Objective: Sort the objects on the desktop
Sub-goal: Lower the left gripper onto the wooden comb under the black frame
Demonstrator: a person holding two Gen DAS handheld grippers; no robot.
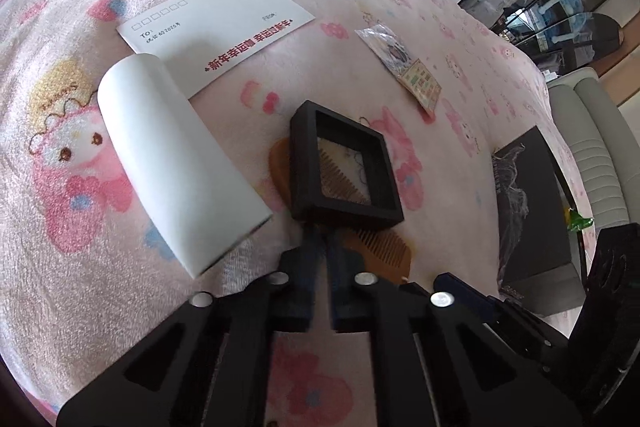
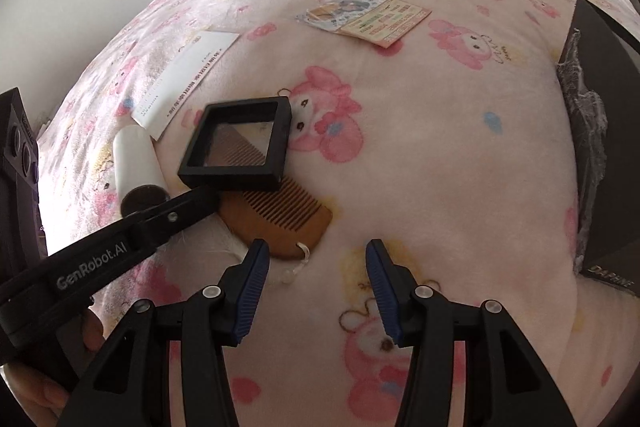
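Your left tool [image 1: 320, 227] is pinched on the near edge of the black square frame [image 1: 344, 167], holding it tilted just above the wooden comb [image 2: 276, 219], whose teeth show through the frame's clear pane; your right tool [image 2: 316, 267] is spread wide and holds nothing, hovering over the pink blanket [image 2: 440, 167] just this side of the comb. The comb is the relation to mind: it lies directly ahead and slightly left of the right tool, long axis slanting from near-right to far-left, its corded end nearest your right fingertips [image 2: 256, 267]; the right hand looks the nearer one for taking it, once the frame is carried clear. To the left the white cylinder [image 1: 180, 163] lies just beside the frame, partly on the envelope [image 1: 224, 23], so room is tight there; to the right the blanket is bare as far as the dark box [image 2: 600, 131] at the edge; the small packets [image 2: 368, 15] lie well apart, farther off.
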